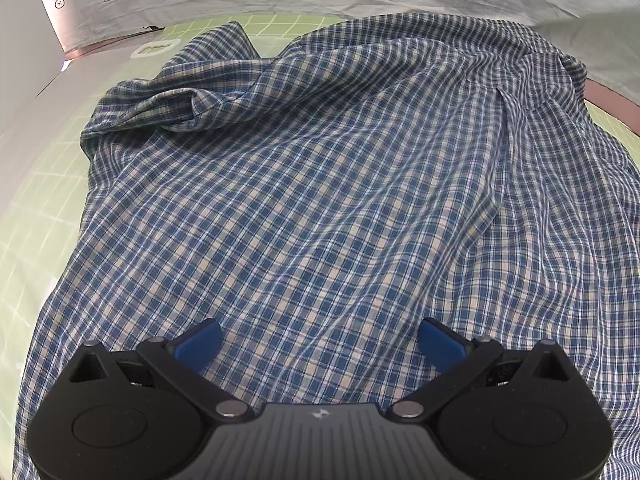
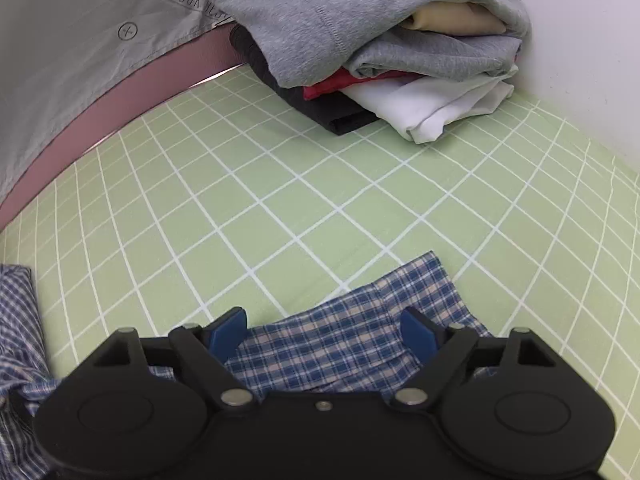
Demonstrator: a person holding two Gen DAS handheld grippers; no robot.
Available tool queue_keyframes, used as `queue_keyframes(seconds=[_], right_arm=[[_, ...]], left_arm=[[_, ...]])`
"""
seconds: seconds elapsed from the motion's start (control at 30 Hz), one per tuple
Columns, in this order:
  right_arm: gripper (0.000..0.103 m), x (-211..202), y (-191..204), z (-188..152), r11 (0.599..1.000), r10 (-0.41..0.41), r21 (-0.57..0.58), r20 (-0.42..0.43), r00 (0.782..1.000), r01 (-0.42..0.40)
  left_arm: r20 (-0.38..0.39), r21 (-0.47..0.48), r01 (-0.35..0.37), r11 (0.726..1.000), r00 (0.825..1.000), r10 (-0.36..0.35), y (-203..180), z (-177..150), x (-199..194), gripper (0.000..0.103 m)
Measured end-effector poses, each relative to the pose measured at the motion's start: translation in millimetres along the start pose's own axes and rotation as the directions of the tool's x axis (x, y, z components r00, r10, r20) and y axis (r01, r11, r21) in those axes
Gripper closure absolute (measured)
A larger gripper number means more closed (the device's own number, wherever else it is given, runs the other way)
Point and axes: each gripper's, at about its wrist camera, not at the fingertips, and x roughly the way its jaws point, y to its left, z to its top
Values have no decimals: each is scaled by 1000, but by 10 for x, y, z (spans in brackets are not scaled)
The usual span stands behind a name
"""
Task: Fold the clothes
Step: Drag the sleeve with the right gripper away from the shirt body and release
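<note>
1. Plaid shirt [image 1: 320, 184] lies spread and rumpled on the green grid mat [image 2: 280, 184], one sleeve bunched at ten o'clock in the left wrist view.
2. Left gripper [image 1: 320, 340] hovers over the cloth, jaws apart, nothing pinched.
3. Right gripper [image 2: 326, 332] stands wide too, a shirt corner [image 2: 360, 320] lying loose between its blue pads.
4. Folded stack [image 2: 380, 48] waits at one o'clock.
5. Looks like spreading; next, smooth that sleeve before folding.

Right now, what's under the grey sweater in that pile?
Under the grey sweater a cream piece sits in its fold; below lie red, white and dark garments. Only their edges show; the rest is covered.
</note>
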Motion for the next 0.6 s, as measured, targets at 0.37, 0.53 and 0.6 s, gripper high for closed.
queue_keyframes(seconds=[0.37,0.53,0.6], right_arm=[[103,-39,27,-13,993,85,-89,48,995,-80],[103,-197,-41,50,992,107,-74,108,988,-99],[101,-216,-74,70,994,105,-50,99,990,-100]], left_arm=[[9,-1,1,1000,1000,-1,7,-21,1,0],[13,-2,0,1000,1000,0,7,-24,4,0],[13,-2,0,1000,1000,0,4,-22,7,0]])
